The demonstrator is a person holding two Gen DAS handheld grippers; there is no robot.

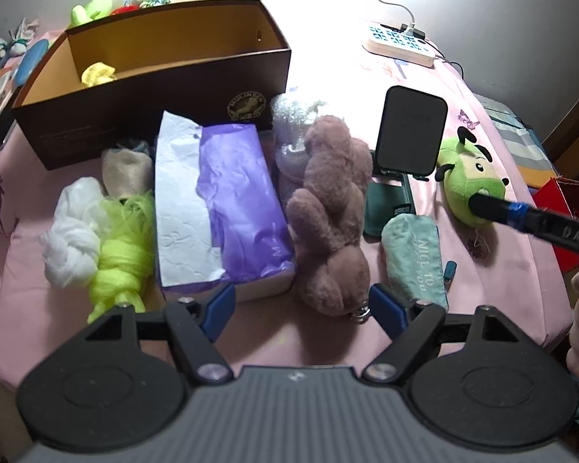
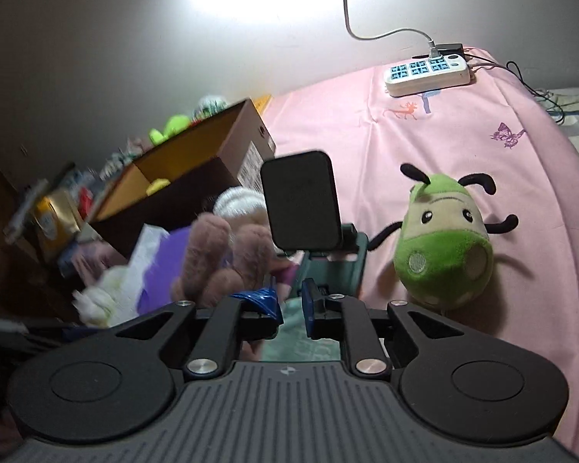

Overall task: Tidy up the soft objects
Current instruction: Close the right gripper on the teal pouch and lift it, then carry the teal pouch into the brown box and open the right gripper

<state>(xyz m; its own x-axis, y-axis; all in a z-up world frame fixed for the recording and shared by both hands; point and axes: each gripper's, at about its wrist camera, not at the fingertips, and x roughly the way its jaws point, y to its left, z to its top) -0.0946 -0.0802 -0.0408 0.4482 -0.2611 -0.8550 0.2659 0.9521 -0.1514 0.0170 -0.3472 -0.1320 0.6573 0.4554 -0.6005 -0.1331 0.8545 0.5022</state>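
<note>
1. Pink cloth (image 1: 482, 162) printed with deer and butterflies covers the bench; a wall sits behind, and a white power strip (image 1: 399, 44) lies at the far edge.
2. An open brown box (image 1: 197, 73) stands at the back, holding one yellow soft item (image 1: 97, 73); sorting looks barely begun.
3. The left tongs (image 1: 303, 305) are released, jaws spread wide, hovering just before the foot of the brown plush (image 1: 330, 208), which lies between the purple tissue pack (image 1: 227, 208) and a teal sock (image 1: 415, 258).
4. The right tongs (image 2: 291, 308) are nearly clenched and appear empty; the left view shows their tip touching the green bug plush (image 1: 471, 177).
5. Likely step: picking the next soft toy. The left tongs would need to move forward, close on the brown plush, then carry it to the box.
6. Count on the cloth: two plush toys, one white knotted bundle (image 1: 73, 235), one neon-yellow bundle (image 1: 121, 254), one beige pouch (image 1: 125, 169), one fluffy white item (image 1: 293, 115), one teal sock, one black phone on a stand (image 1: 411, 131).
</note>
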